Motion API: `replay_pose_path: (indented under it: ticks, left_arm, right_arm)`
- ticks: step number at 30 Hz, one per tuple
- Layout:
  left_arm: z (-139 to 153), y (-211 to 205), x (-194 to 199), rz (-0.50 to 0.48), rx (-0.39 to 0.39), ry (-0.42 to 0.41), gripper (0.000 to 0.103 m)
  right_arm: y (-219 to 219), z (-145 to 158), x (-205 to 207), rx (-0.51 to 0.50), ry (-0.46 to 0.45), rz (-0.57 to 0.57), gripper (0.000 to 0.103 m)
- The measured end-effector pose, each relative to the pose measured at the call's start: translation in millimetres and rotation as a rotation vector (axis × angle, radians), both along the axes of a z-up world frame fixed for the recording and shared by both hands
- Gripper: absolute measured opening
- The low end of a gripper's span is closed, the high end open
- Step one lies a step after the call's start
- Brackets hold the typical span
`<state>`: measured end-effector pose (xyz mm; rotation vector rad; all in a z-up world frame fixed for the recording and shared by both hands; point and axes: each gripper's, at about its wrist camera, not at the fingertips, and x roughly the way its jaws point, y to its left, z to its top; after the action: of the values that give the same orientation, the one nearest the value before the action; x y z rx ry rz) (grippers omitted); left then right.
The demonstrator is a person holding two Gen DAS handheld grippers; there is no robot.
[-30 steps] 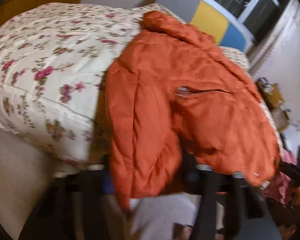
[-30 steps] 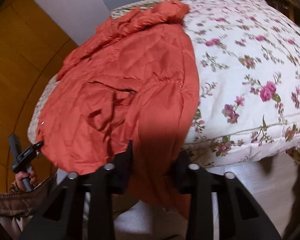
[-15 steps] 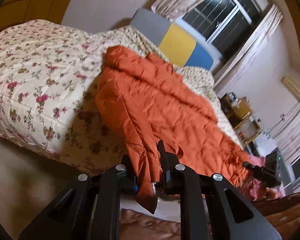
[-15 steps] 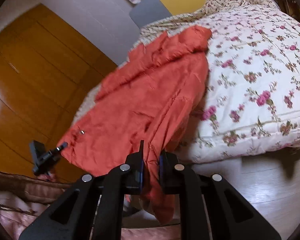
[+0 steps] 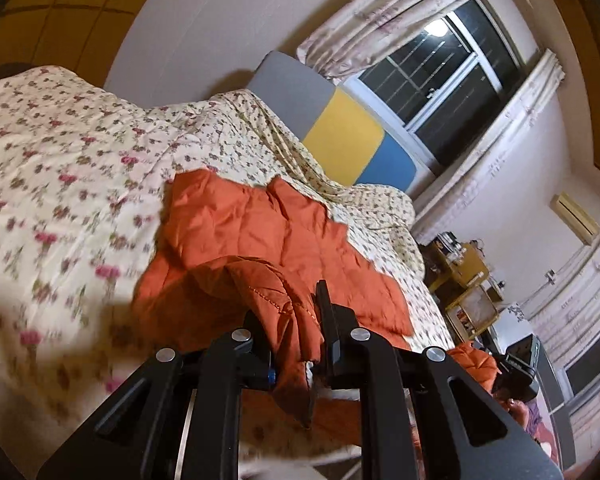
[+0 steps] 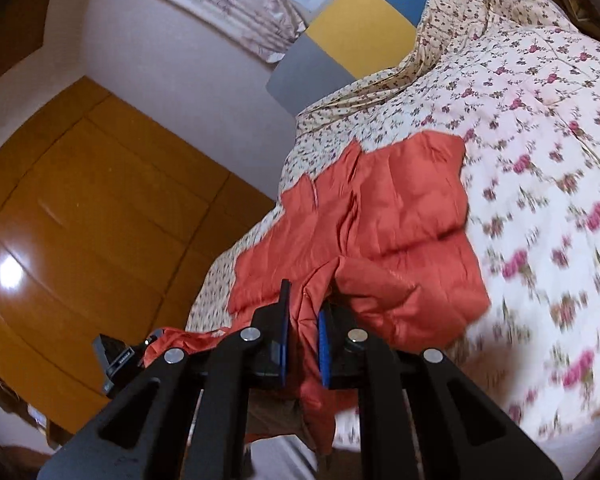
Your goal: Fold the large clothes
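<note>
Left wrist view: a cream quilt (image 5: pixel 60 184) printed with small pink roses, puffy and stitched in squares, covers the bed on the left. On it lies the orange jacket (image 5: pixel 260 236), a quilted, slightly glossy padded shell with creased panels. Its hem is bunched between the 2 black fingers of the left gripper (image 5: pixel 296 332), which are clamped on the fabric. Behind stands a headboard (image 5: pixel 340 132) in grey, yellow and blue blocks, then a dark window (image 5: pixel 452 80) with pale curtains.

In the right wrist view, glossy wooden wardrobe panels (image 6: pixel 80 220) fill the left. The right gripper (image 6: pixel 302 340), blue-padded, pinches another fold of hem.

1 second ago both grippers stood lower with the hem hanging over the bed edge; now both hems are lifted and the jacket looks shorter, its lower part drawn up.
</note>
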<state>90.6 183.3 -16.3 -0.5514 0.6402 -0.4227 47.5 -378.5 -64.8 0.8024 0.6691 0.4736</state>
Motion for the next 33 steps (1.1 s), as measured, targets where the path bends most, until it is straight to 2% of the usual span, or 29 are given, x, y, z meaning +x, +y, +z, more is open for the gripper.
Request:
replay_pose_path:
  ticks: [3,9,13,17,22,25,27,30,33]
  left_arm:
    - [6,-5,29,0.006,0.032,-0.014,0.016]
    - [-4,-2,83,0.051,0.021,0.022,0.016]
    - [-14,-5,122,0.080,0.044,0.063,0.016]
    - [-28,-8,161,0.096,0.043,0.111,0.016]
    - [-47,-17,199,0.111,0.090,0.139,0.016]
    - [-58,-27,214,0.113,0.152,0.144,0.020]
    - [-66,-33,223,0.113,0.185,0.149,0.025]
    - [-74,-31,227,0.116,0.163,0.147,0.033]
    - [-74,-30,229,0.116,0.129,0.138,0.041]
  right_arm:
    - [-10,-1,22,0.028,0.013,-0.026,0.010]
    - [-29,-17,73,0.103,0.069,-0.088,0.011]
    - [-38,-34,105,0.152,0.119,-0.127,0.011]
    - [-47,-49,133,0.247,0.145,-0.165,0.012]
    - [-52,-63,162,0.267,0.182,-0.219,0.016]
    - [-50,-72,176,0.233,0.188,-0.248,0.020]
    - [-47,-76,181,0.216,0.171,-0.258,0.028]
    - [-45,-82,181,0.227,0.126,-0.267,0.043]
    - [-43,-82,180,0.235,0.081,-0.280,0.050]
